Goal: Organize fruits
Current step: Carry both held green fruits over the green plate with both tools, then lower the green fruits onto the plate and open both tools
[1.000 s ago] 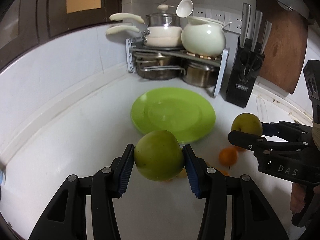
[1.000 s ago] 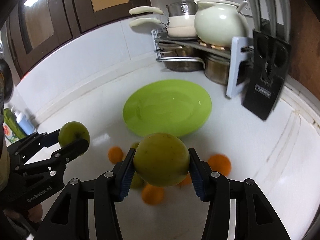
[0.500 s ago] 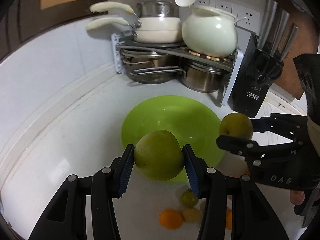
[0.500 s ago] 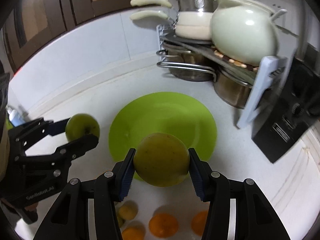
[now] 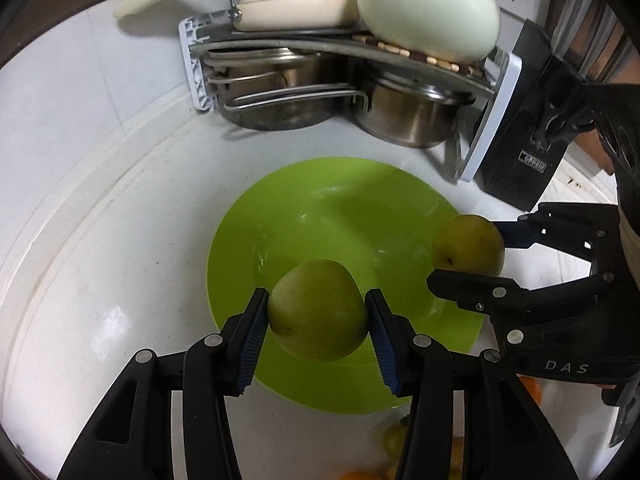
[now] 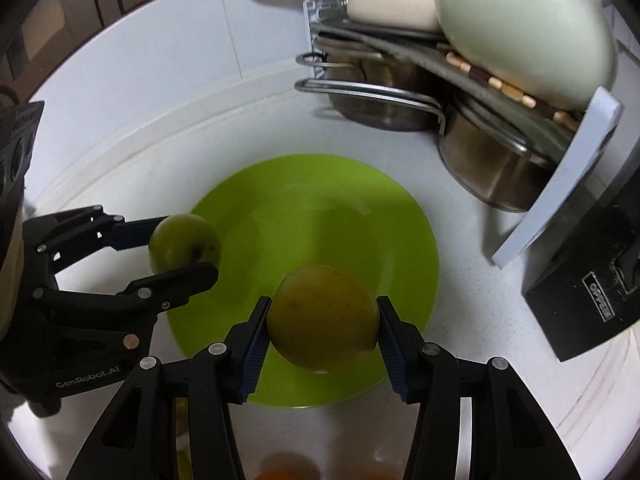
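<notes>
**Two green apples held over the green plate**

Clamping a round, dull green apple (image 5: 318, 312) between its blue ribbed pads, the left gripper (image 5: 318, 316) points steeply down over the near part of a round lime-green plastic plate (image 5: 340, 216) that lies on the white countertop (image 5: 100, 240). The apple is off the plate, carried in the air, with both pads pressed flat against its sides.

The right gripper (image 6: 322, 320) is likewise closed on a second round apple, yellower green with small dark specks (image 6: 322, 318), and hangs over the near half of the same plate. From the left wrist view this second apple shows over the plate's right rim; from the right wrist view the first apple shows over the plate's left rim. The two grippers stand side by side, near each other but apart.

Beyond the plate a grey metal corner rack (image 5: 280, 40) holds a cream saucepan (image 5: 296, 4) and a pale round ceramic pot (image 5: 428, 4) on top, with stainless steel pots (image 5: 408, 116) beneath. A black knife block (image 5: 528, 148) stands to the right of the rack. A few small orange and yellowish fruits (image 5: 394, 438) lie on the counter below the grippers, mostly hidden by the fingers.
</notes>
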{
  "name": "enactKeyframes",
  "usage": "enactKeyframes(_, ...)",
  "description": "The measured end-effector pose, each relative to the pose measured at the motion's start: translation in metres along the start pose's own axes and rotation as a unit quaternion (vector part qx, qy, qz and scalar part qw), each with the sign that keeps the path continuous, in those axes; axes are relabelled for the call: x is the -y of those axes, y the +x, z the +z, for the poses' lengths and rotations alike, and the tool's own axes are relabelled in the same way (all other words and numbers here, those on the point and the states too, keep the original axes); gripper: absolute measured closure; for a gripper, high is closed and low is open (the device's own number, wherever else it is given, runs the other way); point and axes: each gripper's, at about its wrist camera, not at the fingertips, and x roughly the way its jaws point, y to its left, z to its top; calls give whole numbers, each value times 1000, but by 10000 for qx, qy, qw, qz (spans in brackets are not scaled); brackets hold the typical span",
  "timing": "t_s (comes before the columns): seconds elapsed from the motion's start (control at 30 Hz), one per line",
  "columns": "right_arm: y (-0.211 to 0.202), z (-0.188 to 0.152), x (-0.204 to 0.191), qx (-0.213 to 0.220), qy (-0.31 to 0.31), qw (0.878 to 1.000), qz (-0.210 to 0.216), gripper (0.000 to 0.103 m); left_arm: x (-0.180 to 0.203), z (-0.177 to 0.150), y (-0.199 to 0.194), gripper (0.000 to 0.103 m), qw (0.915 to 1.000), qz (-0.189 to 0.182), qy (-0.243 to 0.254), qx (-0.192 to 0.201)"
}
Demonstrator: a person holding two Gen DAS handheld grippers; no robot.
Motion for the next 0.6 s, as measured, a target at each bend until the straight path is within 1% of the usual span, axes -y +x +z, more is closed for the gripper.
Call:
enactKeyframes(0.13, 10, 0, 4, -129, 62, 9999, 57, 51, 1, 0, 9, 54, 9999, 16, 48, -98)
enactKeyframes(0.17, 12, 1, 6, -158, 121, 9998, 15, 51, 1, 0, 11, 54, 9999, 9, 52, -128)
enactKeyframes(0.37, 18, 0, 7, -209, 121, 9997, 12, 51, 2, -1, 19, 54, 9997, 0, 107, -228)
enactKeyframes(0.5, 21, -1, 8, -254, 127, 9996, -17, 51, 2, 1, 14, 54, 9998, 101, 152, -51)
enactKeyframes(0.6, 24, -2, 8, -298, 160, 9994, 2, 51, 0, 3, 9, 54, 9999, 111, 122, -4)
